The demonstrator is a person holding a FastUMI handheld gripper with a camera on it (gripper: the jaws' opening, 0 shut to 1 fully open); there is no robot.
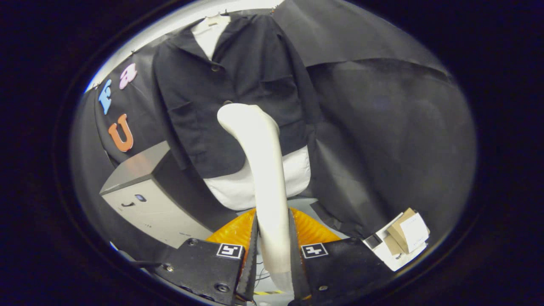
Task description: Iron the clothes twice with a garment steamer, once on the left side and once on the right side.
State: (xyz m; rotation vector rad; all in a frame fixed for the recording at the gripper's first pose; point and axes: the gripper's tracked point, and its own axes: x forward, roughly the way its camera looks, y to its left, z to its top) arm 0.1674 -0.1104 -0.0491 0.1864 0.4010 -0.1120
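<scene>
The gripper (273, 250) is closed on the steamer (265, 170), both fingers pressing the sides of its pale handle low down; the handle rises from between the fingers and curves over at the top, so that its head lies against the front of the shirt (238, 93); whether the head actually touches the cloth or sits just off it cannot be told. The dark shirt hangs on a white dress form (255, 187) straight ahead, beyond the fingers, buttoned, with its collar open at the top; the white form shows at the neck and below the shirt's hem. The steamer head sits near the button line, about the middle of the shirt front, between the two chest pockets. Behind the fingers, on either side of the handle, an orange ribbed thing (231, 231) shows; what it is cannot be told. To the left of the shirt stands a grey box-like cabinet (144, 199); to the right of the fingers lie a white box and some small cardboard boxes (401, 240), close together.
</scene>
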